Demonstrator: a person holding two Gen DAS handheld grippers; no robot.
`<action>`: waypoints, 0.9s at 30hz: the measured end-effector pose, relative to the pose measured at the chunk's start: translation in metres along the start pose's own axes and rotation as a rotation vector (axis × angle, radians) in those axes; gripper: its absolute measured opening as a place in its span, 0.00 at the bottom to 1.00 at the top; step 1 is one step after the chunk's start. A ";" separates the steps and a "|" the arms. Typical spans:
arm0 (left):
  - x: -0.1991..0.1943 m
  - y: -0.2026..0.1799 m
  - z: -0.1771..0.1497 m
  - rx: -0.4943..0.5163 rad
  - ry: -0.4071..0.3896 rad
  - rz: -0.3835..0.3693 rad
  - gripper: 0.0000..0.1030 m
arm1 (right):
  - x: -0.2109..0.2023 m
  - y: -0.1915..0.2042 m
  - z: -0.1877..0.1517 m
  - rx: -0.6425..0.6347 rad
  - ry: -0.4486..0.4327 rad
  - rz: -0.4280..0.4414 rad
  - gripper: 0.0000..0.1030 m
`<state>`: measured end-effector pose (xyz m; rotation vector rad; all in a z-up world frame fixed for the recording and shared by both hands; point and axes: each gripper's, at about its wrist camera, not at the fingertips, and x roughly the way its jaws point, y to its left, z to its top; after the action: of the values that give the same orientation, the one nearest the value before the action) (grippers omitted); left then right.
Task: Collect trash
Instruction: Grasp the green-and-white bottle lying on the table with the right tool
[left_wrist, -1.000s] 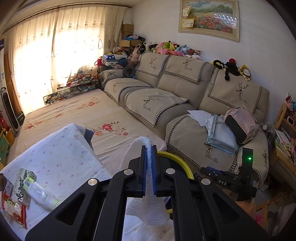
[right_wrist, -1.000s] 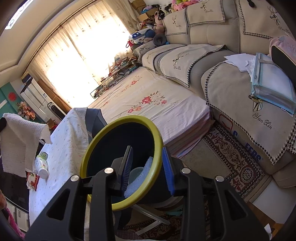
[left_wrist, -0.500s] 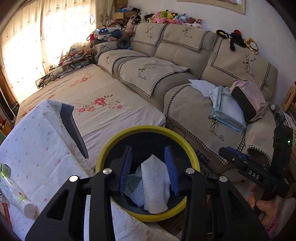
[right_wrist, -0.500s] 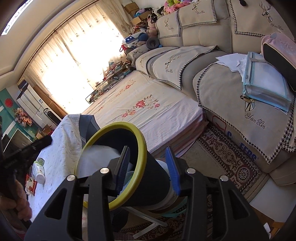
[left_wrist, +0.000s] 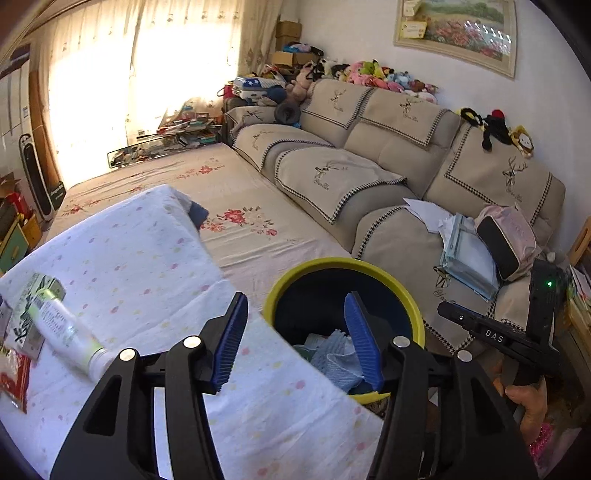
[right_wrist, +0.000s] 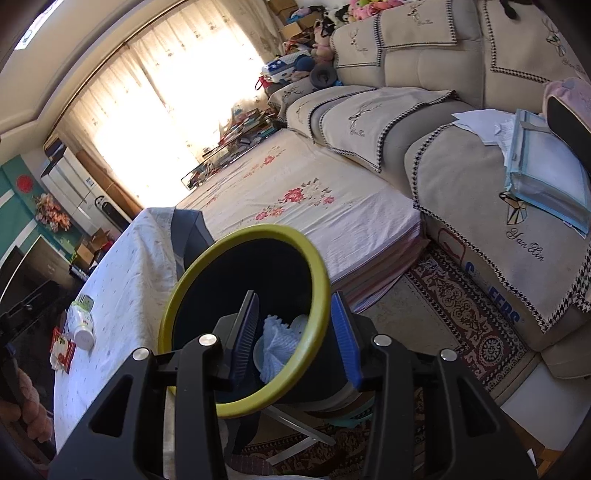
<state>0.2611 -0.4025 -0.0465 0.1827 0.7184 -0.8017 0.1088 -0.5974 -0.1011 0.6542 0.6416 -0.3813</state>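
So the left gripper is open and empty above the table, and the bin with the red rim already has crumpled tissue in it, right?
Nearly. The bin's rim is yellow, not red; both wrist views show that. The rest holds: in the left wrist view the left gripper is open and empty by the table edge, and crumpled tissue lies inside the bin.

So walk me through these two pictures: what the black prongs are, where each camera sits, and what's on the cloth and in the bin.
No robot here: a person holds a hand-held tool in each hand, with a camera looking along its two blue-padded fingers. In the left view, the left tool is open and empty above the table edge. In the right view, the right tool straddles the yellow rim of the bin; whether it pinches it is unclear. Crumpled tissues lie inside the bin. On the dotted tablecloth lie a white tube, a green box and a red packet.
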 end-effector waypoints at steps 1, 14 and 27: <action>-0.011 0.013 -0.005 -0.024 -0.014 0.011 0.55 | 0.003 0.006 -0.001 -0.013 0.009 0.003 0.40; -0.127 0.230 -0.112 -0.351 -0.136 0.351 0.61 | 0.039 0.153 -0.018 -0.311 0.133 0.161 0.42; -0.155 0.296 -0.171 -0.480 -0.199 0.478 0.78 | 0.063 0.349 -0.047 -0.802 0.185 0.401 0.60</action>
<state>0.3090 -0.0355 -0.1067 -0.1558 0.6246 -0.1745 0.3148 -0.3172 -0.0181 0.0348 0.7499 0.3151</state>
